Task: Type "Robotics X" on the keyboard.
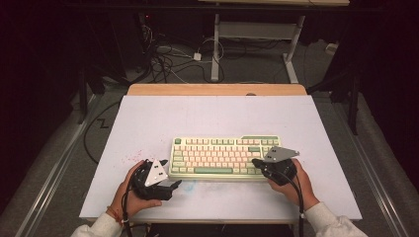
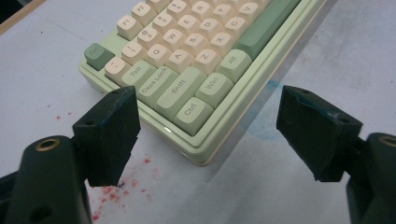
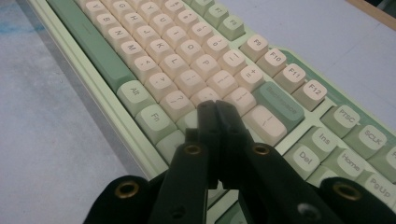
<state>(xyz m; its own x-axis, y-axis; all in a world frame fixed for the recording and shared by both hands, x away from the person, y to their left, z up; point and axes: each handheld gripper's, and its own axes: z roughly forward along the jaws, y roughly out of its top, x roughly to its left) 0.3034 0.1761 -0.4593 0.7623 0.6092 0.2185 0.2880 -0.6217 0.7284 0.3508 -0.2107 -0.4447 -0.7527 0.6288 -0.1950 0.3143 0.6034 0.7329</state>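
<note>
1. Our right claw [image 3: 217, 112], pressed together, hovers over the keyboard [image 1: 225, 157] mid-tabletop [image 1: 148, 118], apparently about to press a key.
2. Our left claw [image 2: 205, 135] sits spread beside its corner.
3. Next: lower precisely.

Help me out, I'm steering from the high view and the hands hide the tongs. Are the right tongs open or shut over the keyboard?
Observer: Shut. The right gripper view shows the right tongs pressed together, with nothing between them, above the right end of the keyboard.
Operator: Which keys are they near?
Observer: Their tips lie in front of the pale keys just left of the green Backspace key; I cannot tell if they touch.
Operator: And the left tongs?
Observer: The left tongs stand wide open, pointing at the keyboard's corner by the Ctrl key, holding nothing.
</note>
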